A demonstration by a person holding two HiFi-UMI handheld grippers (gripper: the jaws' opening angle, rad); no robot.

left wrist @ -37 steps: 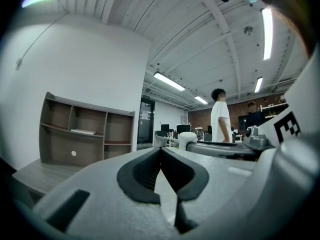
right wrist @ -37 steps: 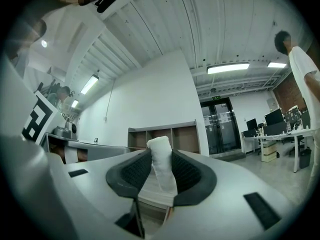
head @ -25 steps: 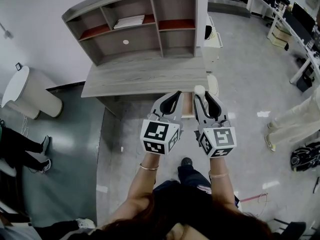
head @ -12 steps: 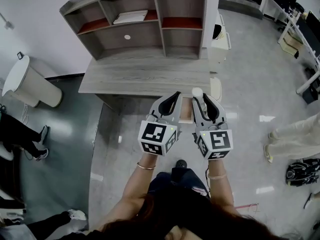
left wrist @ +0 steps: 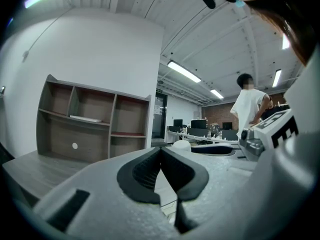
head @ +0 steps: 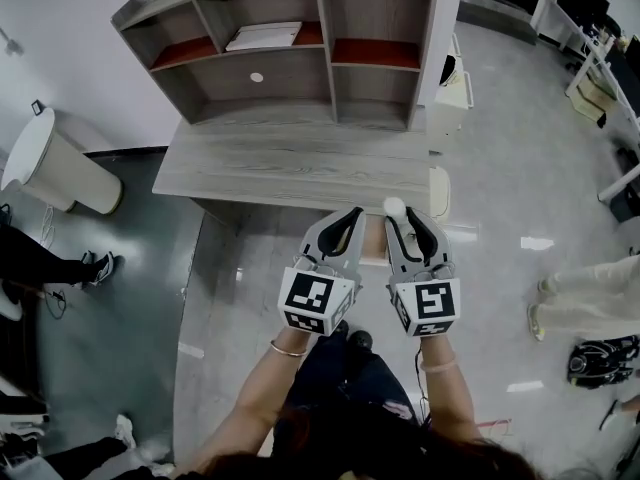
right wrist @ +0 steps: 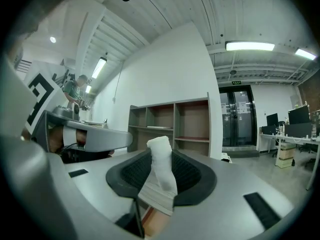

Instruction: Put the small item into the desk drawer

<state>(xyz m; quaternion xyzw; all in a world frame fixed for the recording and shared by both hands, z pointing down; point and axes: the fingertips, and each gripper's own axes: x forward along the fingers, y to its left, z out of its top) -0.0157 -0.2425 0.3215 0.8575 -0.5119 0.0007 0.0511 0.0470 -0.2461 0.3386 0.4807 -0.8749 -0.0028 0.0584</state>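
Jutting forward – small item (right wrist: 161, 171), lengthwise

I record the desk (head: 290, 163) as matt grey wood-grain, the floor (head: 500, 148) as smooth and glossy, the small item (right wrist: 161, 169) as white, matt and cloth-like.

Left gripper (left wrist: 161, 151): jaws closed, tips touching, nothing between. Shelf unit (left wrist: 92, 129) stands ahead, left of the jaws.
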